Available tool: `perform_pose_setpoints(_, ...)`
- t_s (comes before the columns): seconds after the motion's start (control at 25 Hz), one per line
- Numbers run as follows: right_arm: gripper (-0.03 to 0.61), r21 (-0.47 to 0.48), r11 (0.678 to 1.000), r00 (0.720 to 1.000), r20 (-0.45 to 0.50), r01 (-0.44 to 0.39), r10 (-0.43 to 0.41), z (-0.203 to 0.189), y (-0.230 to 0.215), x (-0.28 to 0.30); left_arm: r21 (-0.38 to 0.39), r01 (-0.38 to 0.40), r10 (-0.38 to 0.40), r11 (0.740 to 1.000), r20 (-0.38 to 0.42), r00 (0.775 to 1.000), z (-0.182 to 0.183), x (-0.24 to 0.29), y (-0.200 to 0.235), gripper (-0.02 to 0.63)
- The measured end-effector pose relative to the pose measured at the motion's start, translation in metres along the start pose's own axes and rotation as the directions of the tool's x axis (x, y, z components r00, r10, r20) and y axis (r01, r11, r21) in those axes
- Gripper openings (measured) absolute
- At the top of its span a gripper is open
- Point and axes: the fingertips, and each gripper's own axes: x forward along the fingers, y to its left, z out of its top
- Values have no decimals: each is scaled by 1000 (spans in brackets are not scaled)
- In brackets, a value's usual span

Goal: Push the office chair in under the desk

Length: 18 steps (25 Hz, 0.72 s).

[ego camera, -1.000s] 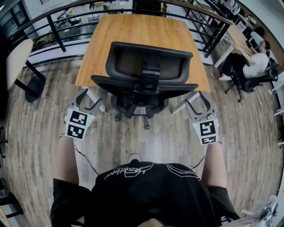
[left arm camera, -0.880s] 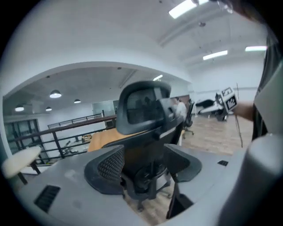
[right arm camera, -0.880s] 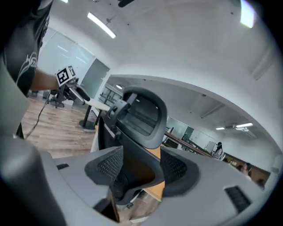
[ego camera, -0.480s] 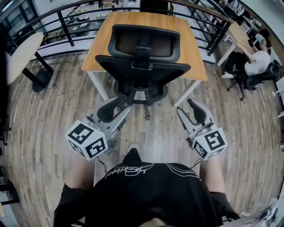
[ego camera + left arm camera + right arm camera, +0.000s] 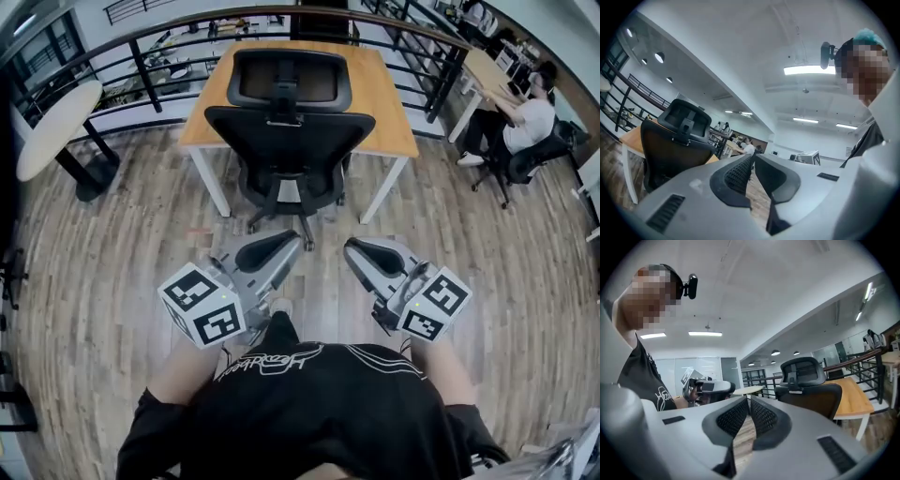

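Note:
The black mesh office chair (image 5: 289, 131) stands against the front edge of the wooden desk (image 5: 380, 103), its headrest over the desktop and its seat partly beneath. Both grippers are drawn back near my body, well short of the chair and touching nothing. My left gripper (image 5: 289, 244) points up and to the right; its jaws are closing, tips nearly together, with nothing between them. My right gripper (image 5: 354, 246) points up and to the left, its jaws likewise closing on nothing. The chair (image 5: 670, 140) shows past the left gripper (image 5: 753, 155). It (image 5: 808, 380) also shows beyond the right gripper (image 5: 749, 398).
A round white table (image 5: 54, 114) stands at the left. A black railing (image 5: 178, 42) runs behind the desk. A person (image 5: 525, 122) sits on another chair at a desk on the far right. Wood-plank floor (image 5: 112, 234) lies between me and the chair.
Both grippers have pulled back from the chair's sides toward my body and turned inward. Their jaws went from wide open to nearly together. The chair now sits farther in at the desk.

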Motion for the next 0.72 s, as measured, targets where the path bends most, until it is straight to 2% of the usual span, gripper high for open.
perform_pose_setpoints(0.24, 54, 40, 999, 1000, 31, -6, 5, 4, 28, -29, -18, 75, -75, 997, -15, 997, -11, -10, -40, 14)
perform_pose_setpoints(0.44, 44, 94, 995, 997, 74, -44, 37, 9, 44, -43, -10, 85, -86, 996, -22, 996, -18, -13, -56, 8)
perform_pose_setpoints(0.72, 41, 69, 997, 997, 73, -39, 34, 9, 56, -52, 36, 90, -89, 995, -46, 995, -25, -15, -71, 8)
